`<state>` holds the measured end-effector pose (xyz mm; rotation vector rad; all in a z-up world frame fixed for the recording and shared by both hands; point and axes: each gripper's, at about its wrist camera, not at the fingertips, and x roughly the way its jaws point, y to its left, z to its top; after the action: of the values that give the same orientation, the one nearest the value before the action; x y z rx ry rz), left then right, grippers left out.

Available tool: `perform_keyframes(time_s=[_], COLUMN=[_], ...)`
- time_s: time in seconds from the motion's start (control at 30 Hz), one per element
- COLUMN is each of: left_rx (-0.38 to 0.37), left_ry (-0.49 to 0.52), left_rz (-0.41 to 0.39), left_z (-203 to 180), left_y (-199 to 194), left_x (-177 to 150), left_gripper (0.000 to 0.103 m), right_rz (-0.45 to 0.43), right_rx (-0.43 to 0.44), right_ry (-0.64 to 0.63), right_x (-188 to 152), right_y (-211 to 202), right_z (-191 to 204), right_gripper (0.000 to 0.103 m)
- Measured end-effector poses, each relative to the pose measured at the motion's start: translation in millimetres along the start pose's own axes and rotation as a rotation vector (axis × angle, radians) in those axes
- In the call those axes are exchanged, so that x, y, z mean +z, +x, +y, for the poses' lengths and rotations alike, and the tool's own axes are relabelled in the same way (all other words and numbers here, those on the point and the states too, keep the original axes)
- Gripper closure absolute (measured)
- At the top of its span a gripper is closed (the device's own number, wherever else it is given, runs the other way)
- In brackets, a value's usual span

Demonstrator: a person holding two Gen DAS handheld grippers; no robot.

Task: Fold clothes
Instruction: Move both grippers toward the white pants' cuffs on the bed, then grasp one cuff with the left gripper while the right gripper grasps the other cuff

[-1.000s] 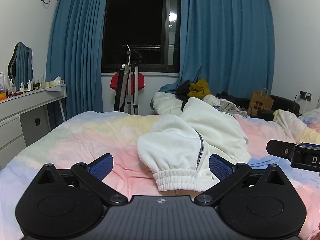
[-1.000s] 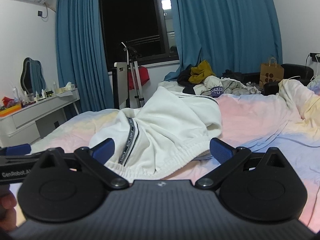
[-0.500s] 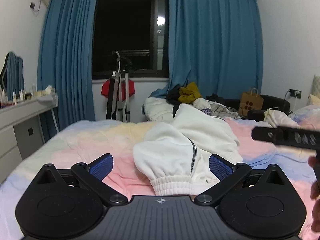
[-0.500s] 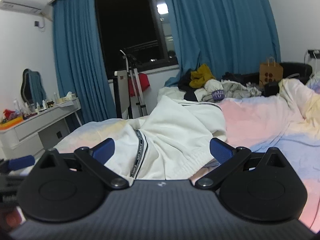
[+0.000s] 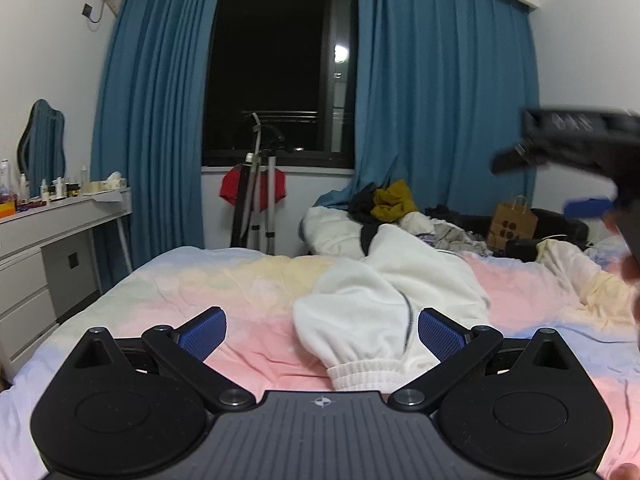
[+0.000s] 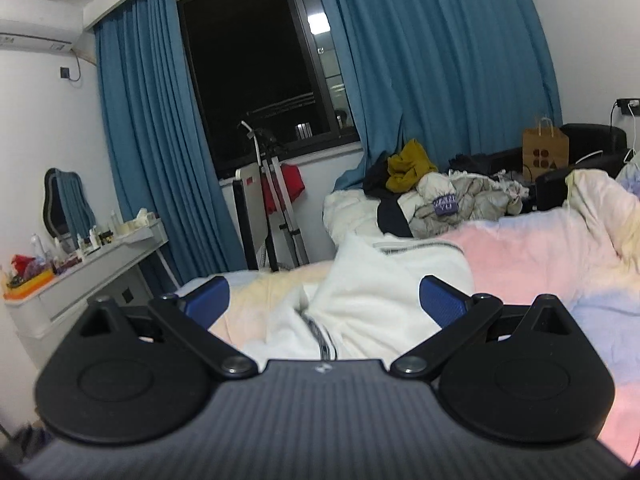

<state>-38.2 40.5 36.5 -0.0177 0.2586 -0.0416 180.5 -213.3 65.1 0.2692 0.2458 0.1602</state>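
Note:
A white fleece garment (image 5: 384,300) with a ribbed cuff and a dark striped band lies bunched on the pastel bedspread (image 5: 224,280). My left gripper (image 5: 322,330) hangs open just above its cuff end, with nothing held. In the right wrist view the same garment (image 6: 380,304) lies under and ahead of my right gripper (image 6: 324,300), which is open and empty. The right gripper's blurred body (image 5: 580,148) shows raised at the right edge of the left wrist view.
A pile of mixed clothes (image 6: 432,196) sits at the far end of the bed. A white dresser (image 5: 52,248) with bottles stands at the left. A folded rack (image 5: 256,204) leans under the dark window. A brown paper bag (image 6: 545,153) stands at the right.
Both grippers have risen and pulled back from the garment. The right gripper has lifted well above the bed in the left wrist view. Both stay open.

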Motion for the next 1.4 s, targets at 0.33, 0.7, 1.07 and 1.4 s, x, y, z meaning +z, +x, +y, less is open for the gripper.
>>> perform_keyframes(time_s=[0.33,0.7,1.07,1.4], left_rx=[-0.066,-0.175,-0.432,-0.472], left_ry=[-0.115,-0.199,-0.311,-0.404], left_rz=[0.046,0.195,0.303,0.351], left_z=[14,13,-5,-2], left_y=[13,85,136,138], left_x=[-3,-26,-48,-60], left_gripper=[0.0,0.001,0.004,0.004], right_rz=[0.078,0.27,0.406,0.367], right_rx=[0.034,0.052,0.071,0.1], right_ry=[0.146,0.441,0.422,0.458], right_x=[2,-76,-119,-105], right_y=[72,168,223,200], right_z=[-81,-204,-204,-190], right_gripper=[0.0,0.002,0.023,0.057])
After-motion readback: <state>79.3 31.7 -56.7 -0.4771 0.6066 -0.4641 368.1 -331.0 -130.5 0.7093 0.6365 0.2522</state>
